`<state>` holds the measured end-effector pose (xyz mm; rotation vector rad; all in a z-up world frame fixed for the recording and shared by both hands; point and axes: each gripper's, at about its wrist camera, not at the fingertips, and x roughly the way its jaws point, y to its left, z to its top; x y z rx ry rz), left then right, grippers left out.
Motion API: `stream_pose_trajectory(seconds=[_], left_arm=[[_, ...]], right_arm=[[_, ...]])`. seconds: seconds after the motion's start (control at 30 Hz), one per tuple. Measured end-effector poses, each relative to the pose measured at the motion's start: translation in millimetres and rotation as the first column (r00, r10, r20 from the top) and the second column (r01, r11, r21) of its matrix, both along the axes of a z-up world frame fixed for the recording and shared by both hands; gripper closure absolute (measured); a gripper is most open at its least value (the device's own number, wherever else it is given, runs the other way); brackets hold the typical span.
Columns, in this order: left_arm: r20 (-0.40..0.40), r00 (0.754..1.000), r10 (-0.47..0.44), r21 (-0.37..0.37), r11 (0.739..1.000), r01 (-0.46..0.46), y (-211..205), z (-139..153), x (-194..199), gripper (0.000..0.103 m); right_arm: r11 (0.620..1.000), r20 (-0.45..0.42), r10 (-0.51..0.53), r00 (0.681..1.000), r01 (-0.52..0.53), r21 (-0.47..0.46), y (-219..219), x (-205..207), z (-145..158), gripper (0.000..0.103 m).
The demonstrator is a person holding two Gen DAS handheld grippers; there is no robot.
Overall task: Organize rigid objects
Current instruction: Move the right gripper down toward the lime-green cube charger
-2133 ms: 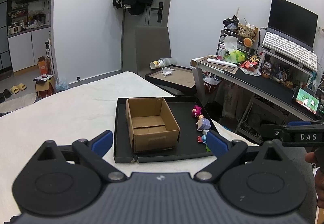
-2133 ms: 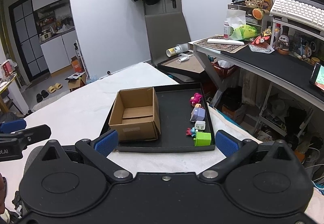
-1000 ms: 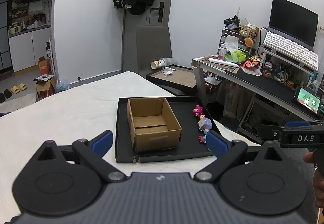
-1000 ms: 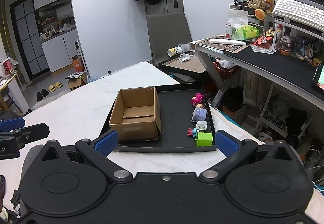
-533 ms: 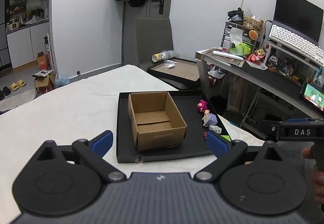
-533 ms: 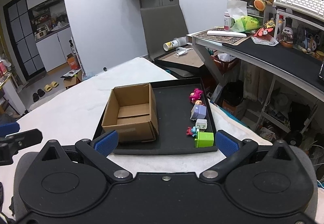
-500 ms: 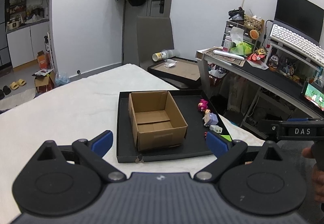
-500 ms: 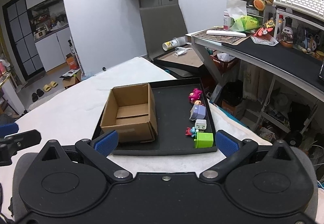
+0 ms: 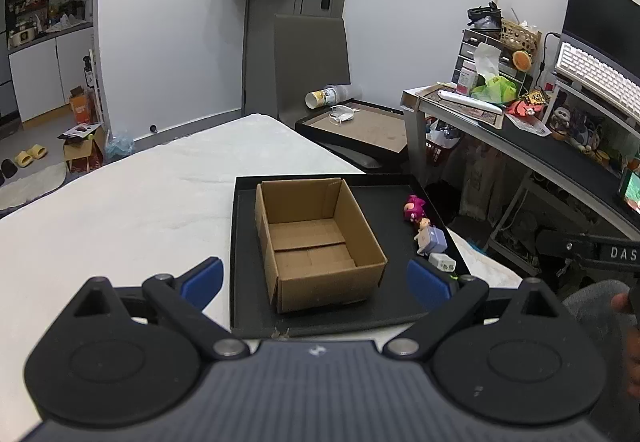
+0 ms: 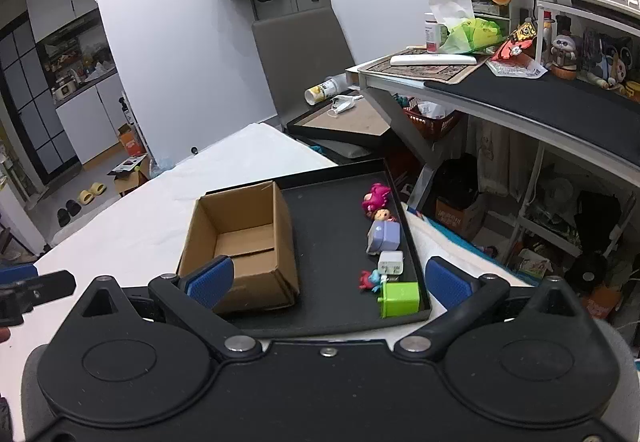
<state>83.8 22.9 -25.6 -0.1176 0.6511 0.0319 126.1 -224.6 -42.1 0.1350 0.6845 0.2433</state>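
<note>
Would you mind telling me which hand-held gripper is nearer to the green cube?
Right. The right hand-held gripper hangs open just short of the green cube; the left hand-held gripper faces the cardboard box.

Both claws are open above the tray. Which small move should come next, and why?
Probably lower the right claw toward the green block. It is the nearest of the toys lined along the black tray's right edge, and the cardboard box beside them is empty.

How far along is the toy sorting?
Done: nothing; the cardboard box on the black tray is empty. In hand: nothing; the left claw and right claw are both open, short of the tray. Left: pink figure, purple toy, white charger, green cube.
</note>
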Motion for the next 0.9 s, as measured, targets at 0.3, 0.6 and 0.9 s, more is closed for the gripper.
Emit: stream_pose_trajectory(seconds=[0.3,0.6,0.9], left_arm=[[-0.040,0.999,-0.003,0.011,1.000,0.003,6.2,-4.0,37.4,0.005],[-0.106,0.994,0.014,0.004,1.000,-0.014,18.8,-21.4,71.6,0.008],[-0.209,0.977,0.040,-0.025,0.999,-0.046,30.4,-51.6,106.6,0.010]], right_arm=[[1.000,-0.030,-0.004,1.000,0.004,0.007,-2.5,32.1,-7.9,0.000],[1.000,-0.066,-0.007,0.998,0.008,0.015,-3.2,59.3,-15.7,0.000],[0.998,-0.124,-0.056,0.991,0.060,0.023,-15.4,84.8,-28.9,0.004]])
